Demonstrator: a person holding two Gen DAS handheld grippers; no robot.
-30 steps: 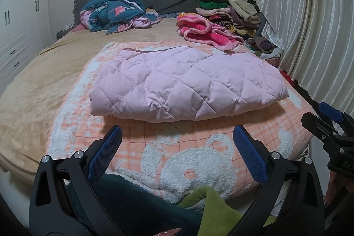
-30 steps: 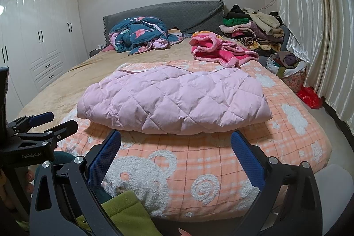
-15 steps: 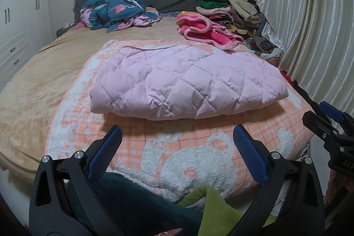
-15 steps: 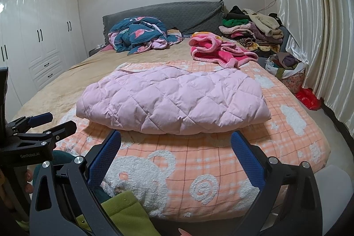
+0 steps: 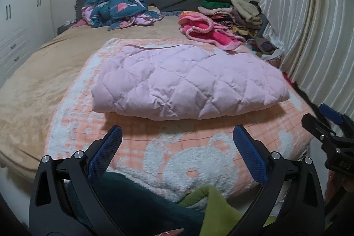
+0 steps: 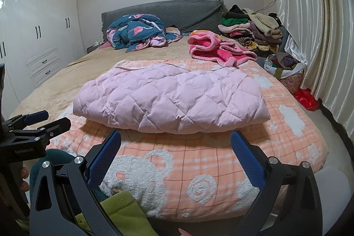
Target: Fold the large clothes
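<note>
Both tools were held spread wide and empty at the foot of the bed. The left tool (image 5: 177, 145) was seen with its blue pads (image 5: 104, 154) well apart, nothing between them, and the right tool (image 6: 176, 147) was opened just the same. Each tool was also caught at the edge of the other's view, though only in part: the right tool at the right rim of the left wrist view, the left tool at the left rim of the right wrist view, both cut off by the frame.

The pink quilted coat (image 5: 190, 83) was found lying folded into a thick bundle on the peach bear-patterned blanket (image 5: 199, 165), near the foot of the bed (image 5: 39, 81) and just beyond both tools, touched by neither. How many layers were folded under could not be made out; only the top surface and a thin edge at the back were shown.

Further up, a teal floral quilt (image 6: 137, 32) was heaped by the grey headboard (image 6: 177, 12), and a bright pink fleece garment (image 6: 216, 49) was left rumpled beside a stack of clothes (image 6: 252, 28). Dark teal and green fabric (image 5: 212, 207) was glimpsed low in the frame, largely hidden behind the tool bodies.
</note>
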